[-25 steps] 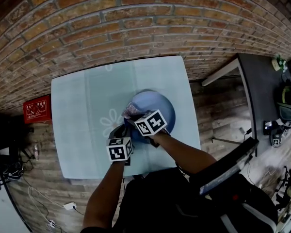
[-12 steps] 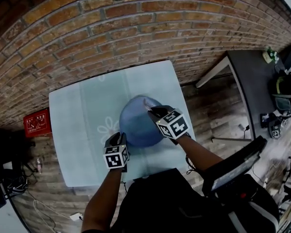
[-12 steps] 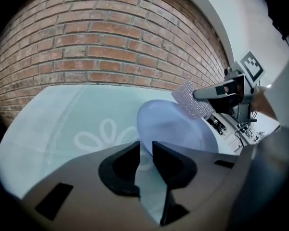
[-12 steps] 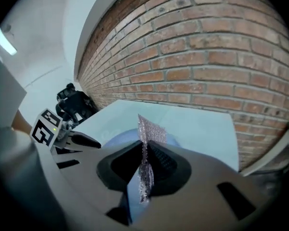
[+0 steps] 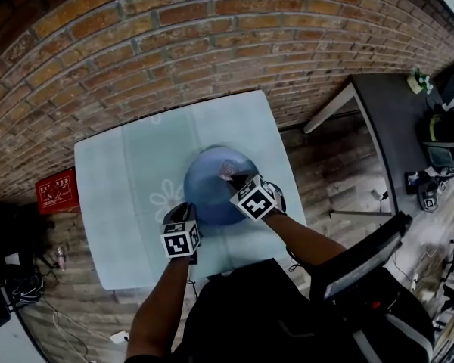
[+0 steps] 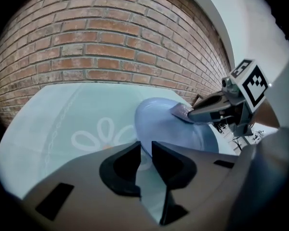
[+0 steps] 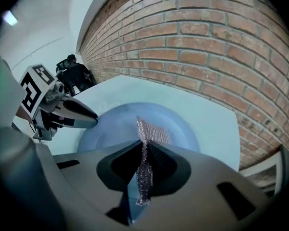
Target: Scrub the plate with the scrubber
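Blue round plate [image 5: 204,195] on pale flowered tablecloth [image 5: 121,203], brick wall [image 5: 174,36] behind. Left gripper [image 6: 145,150] pinches plate rim; right gripper [image 7: 143,148] clamps silvery mesh scrubber [image 7: 153,131] on plate.

No words or numbers are coming through clearly. A red box [image 5: 57,190] on the left is showing white print, too small to read. The left gripper [image 5: 188,210] and the right gripper [image 5: 233,175] are each carrying a cube with black-and-white square patterns, not letters.
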### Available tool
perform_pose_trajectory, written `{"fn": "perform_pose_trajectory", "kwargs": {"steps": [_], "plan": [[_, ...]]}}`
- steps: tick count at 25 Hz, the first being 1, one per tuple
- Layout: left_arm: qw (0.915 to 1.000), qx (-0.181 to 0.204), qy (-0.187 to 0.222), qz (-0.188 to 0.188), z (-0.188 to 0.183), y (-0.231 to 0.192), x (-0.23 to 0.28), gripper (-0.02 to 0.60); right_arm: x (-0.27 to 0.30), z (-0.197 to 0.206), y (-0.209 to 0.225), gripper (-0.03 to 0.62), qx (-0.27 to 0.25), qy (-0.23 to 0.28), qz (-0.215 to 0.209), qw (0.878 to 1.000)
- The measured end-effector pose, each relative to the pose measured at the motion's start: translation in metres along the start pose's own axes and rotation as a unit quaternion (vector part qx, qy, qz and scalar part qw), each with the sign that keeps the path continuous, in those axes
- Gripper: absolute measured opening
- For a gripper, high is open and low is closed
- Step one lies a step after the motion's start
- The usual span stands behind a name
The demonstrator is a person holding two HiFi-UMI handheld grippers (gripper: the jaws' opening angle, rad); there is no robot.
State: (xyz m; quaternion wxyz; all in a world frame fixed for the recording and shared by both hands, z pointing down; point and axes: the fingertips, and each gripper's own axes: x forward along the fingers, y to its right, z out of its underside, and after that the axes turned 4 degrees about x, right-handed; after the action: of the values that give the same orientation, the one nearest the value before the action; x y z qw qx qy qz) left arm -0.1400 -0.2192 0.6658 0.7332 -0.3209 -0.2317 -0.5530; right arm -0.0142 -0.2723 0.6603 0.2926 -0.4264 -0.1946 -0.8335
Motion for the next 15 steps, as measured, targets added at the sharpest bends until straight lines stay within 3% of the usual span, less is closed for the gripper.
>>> {"fn": "perform_pose_trajectory", "kwargs": {"steps": [2, 6, 10, 15], "plan": [[1.0000, -0.003, 0.001, 0.003, 0.001, 0.000, -0.001, 0.083, 0.012, 0.017, -0.007, 0.057, 0.002, -0.025, -0.006, 1.000], [0.9987, -0.045, 0.015, 0.021, 0.000, 0.000, 0.000, 0.075, 0.020, 0.028, -0.011, 0.057, -0.002, -0.044, -0.014, 0.999], [0.9991, -0.030, 0.021, 0.021, 0.000, 0.000, -0.001, 0.074, 0.022, 0.021, -0.025, 0.057, 0.052, -0.065, -0.068, 0.994], [0.9991, -0.032, 0.017, 0.021, 0.000, 0.002, -0.001, 0.072, 0.031, 0.013, -0.042, 0.058, 0.051, -0.075, -0.092, 0.992]]}}
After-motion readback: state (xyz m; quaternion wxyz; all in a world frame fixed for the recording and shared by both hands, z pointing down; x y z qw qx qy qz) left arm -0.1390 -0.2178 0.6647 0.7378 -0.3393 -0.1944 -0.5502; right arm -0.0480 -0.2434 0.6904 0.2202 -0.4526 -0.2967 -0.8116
